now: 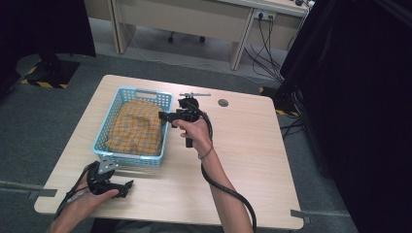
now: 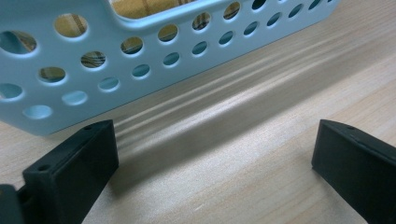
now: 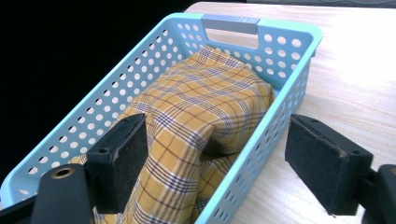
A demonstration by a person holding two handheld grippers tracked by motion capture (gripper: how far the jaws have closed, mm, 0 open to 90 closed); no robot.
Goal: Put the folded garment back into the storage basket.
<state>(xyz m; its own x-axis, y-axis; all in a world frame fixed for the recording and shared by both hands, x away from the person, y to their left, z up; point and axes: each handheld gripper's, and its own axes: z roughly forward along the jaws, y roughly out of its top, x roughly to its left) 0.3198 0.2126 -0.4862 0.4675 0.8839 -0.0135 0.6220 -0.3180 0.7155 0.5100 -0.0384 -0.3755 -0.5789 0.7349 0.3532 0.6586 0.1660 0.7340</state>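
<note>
A light blue perforated basket (image 1: 127,158) stands on the left half of the wooden table (image 1: 243,160), with a yellow plaid cloth (image 1: 136,127) heaped inside. My right gripper (image 1: 164,116) hovers at the basket's right wall. In the right gripper view it (image 3: 217,130) is open; one jaw is above the cloth (image 3: 205,98), the other outside the basket (image 3: 299,32), and neither pad presses on anything. My left gripper (image 1: 128,187) rests low by the table's near edge, in front of the basket. Its jaws (image 2: 215,140) stand wide apart over bare wood, facing the basket's near wall (image 2: 93,37).
A small grey round cap (image 1: 223,102) and a thin metal rod (image 1: 194,94) lie behind the basket. A cable trails from the right gripper along the forearm. Black curtains stand at the right and far left; a desk with hanging cables is beyond the table.
</note>
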